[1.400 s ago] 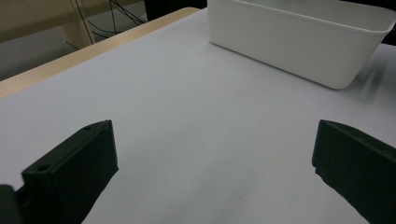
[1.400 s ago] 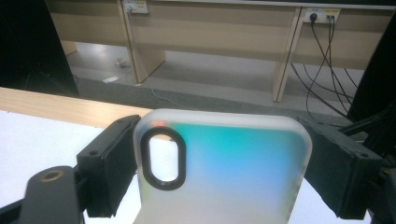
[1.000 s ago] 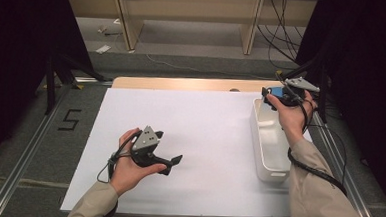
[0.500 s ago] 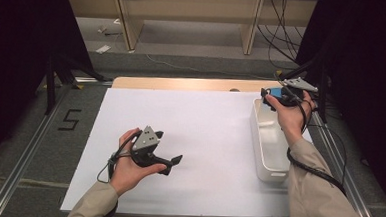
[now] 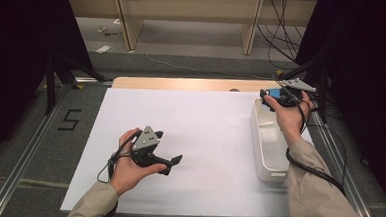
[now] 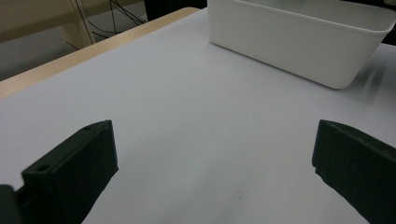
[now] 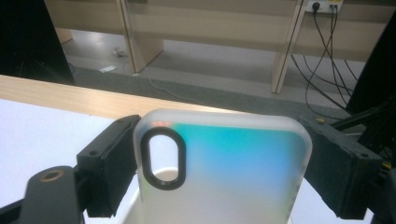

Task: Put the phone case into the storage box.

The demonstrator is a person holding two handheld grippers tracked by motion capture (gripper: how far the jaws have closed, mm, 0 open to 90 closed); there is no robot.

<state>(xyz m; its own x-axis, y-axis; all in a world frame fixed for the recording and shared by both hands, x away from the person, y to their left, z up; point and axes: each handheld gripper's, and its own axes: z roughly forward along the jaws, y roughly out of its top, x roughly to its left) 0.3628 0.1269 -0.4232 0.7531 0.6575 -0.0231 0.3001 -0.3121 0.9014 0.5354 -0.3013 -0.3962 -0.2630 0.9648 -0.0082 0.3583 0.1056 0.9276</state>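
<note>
**Right gripper view: phone case clamped, bin straight below**

Right gripper view has it plainly: my right tool [image 7: 219, 172] is clenched on the phone case [image 7: 224, 172], one black jaw pressed on each long side. The case stands on end between them, its long axis running up out of the grip, the oval camera cutout toward the top left corner and the frosted back shading from teal to pale. Under its lower edge I can just catch a curve of white, which I take for the rim of the bin.

High view now: my right hand [image 5: 288, 116] holds that tool above the far end of the white bin [image 5: 259, 142], which sits along the right edge of the tabletop [image 5: 205, 119] with its length running away from me. So the case is in the air and the bin is directly beneath it, stretching back toward me. I'd say the drop is straight down; any drift should be toward me, along the bin, not sideways over its narrow walls.

My left tool [image 5: 170, 162] rests low over the middle of the tabletop, well apart from the bin, jaws spread wide with nothing between them. Left gripper view shows the bin [image 6: 299, 42] up ahead and to the right. The right hand is the nearer by far, so this move is its own.
</note>
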